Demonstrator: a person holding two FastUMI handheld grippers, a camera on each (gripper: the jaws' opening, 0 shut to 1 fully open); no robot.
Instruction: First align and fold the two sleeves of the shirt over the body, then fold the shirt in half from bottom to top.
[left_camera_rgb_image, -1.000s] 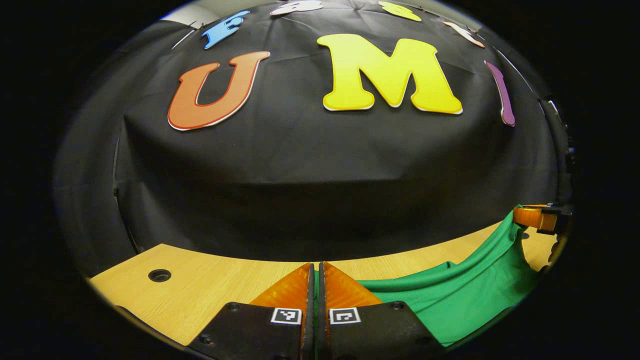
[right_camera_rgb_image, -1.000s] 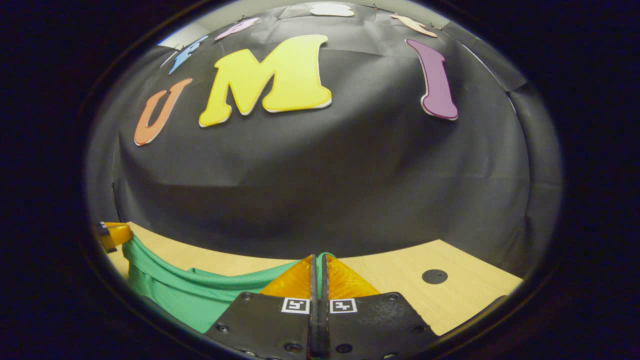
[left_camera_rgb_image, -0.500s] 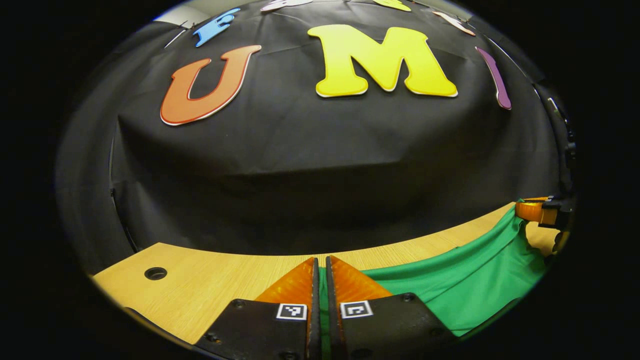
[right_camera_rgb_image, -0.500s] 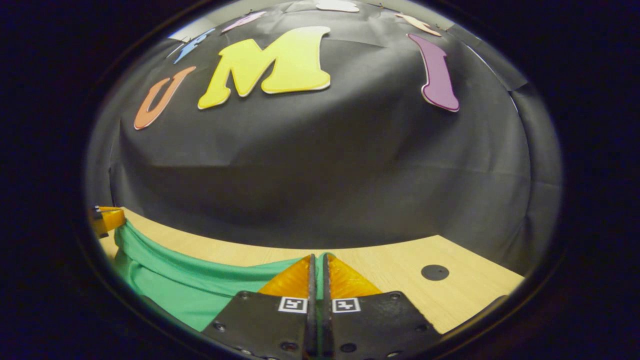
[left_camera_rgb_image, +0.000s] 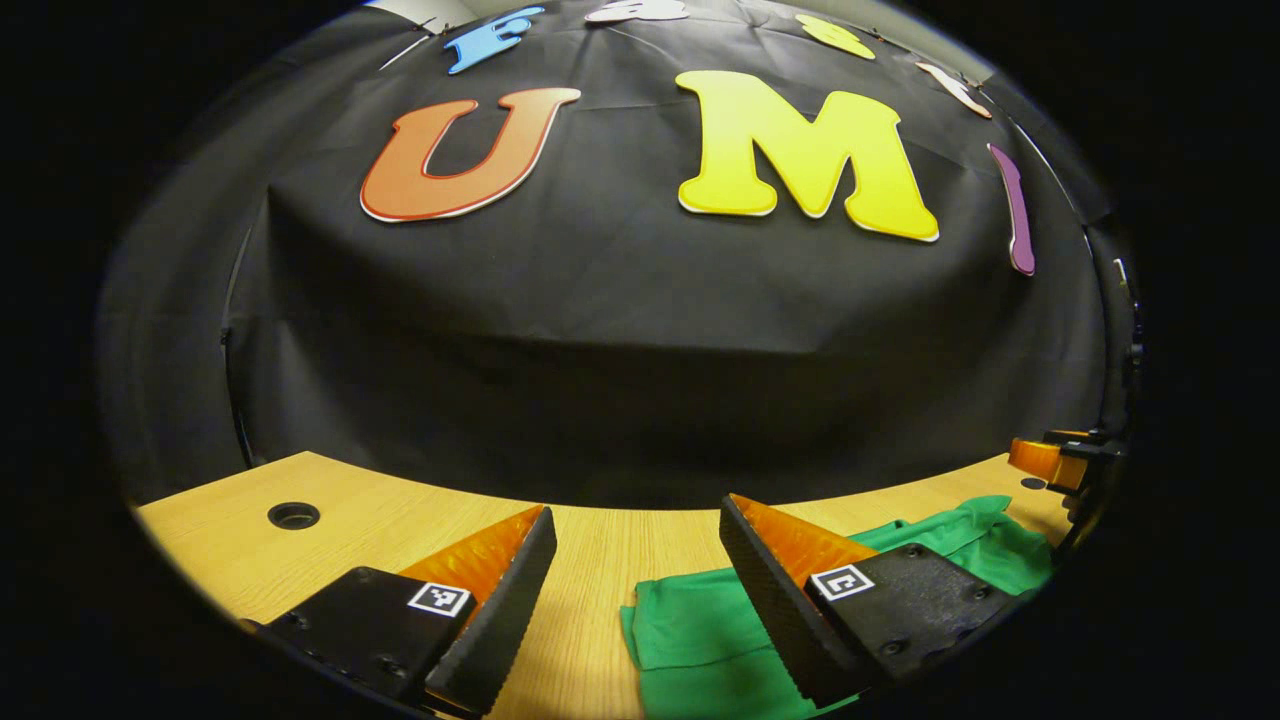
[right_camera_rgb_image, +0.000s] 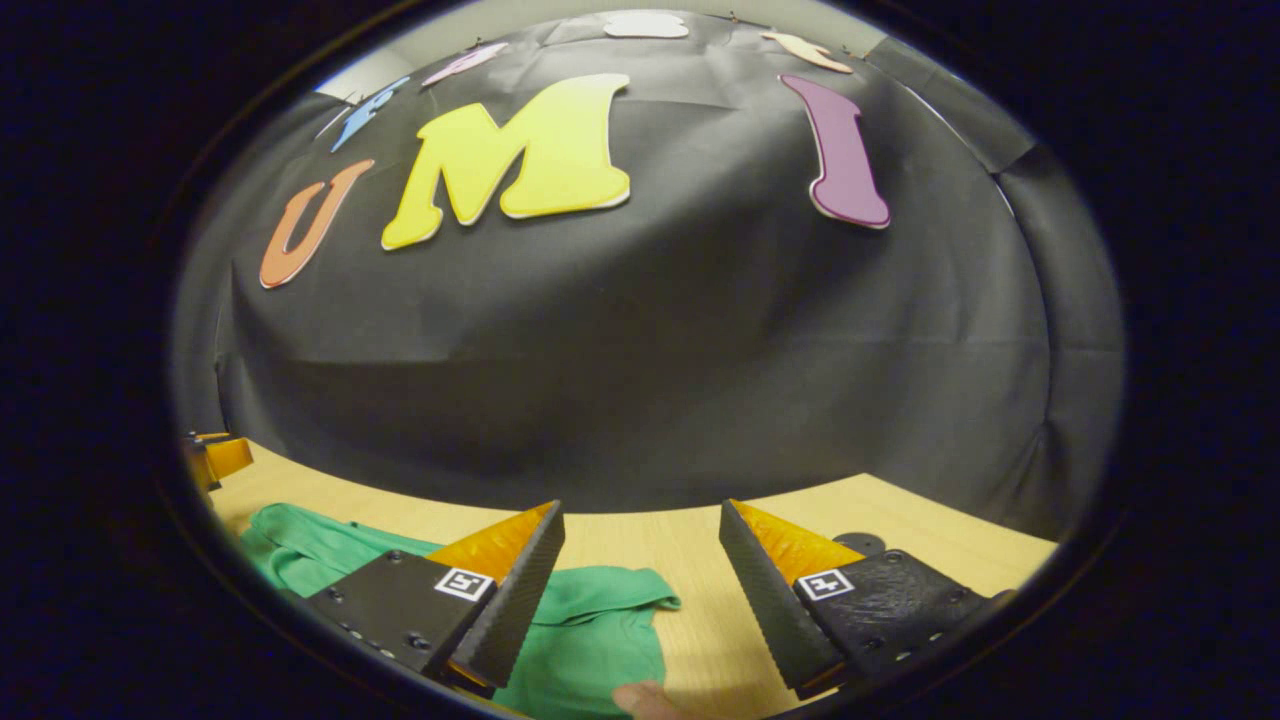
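The green shirt lies slack on the wooden table, below and to the right of my left gripper, which stands open above it with nothing between its fingers. In the right gripper view the shirt lies rumpled at the lower left, with its edge under my right gripper, which is open too and holds nothing. Each gripper appears small at the other view's edge: the right gripper at far right, the left gripper at far left.
The table carries a round hole at its left and a dark round disc at its right. The black cloth wall rises just behind the table. A fingertip peeks in at the bottom of the right gripper view.
Both grippers were shut on the shirt's edge and held it stretched up between them. Both have opened now, and the shirt has dropped onto the table.
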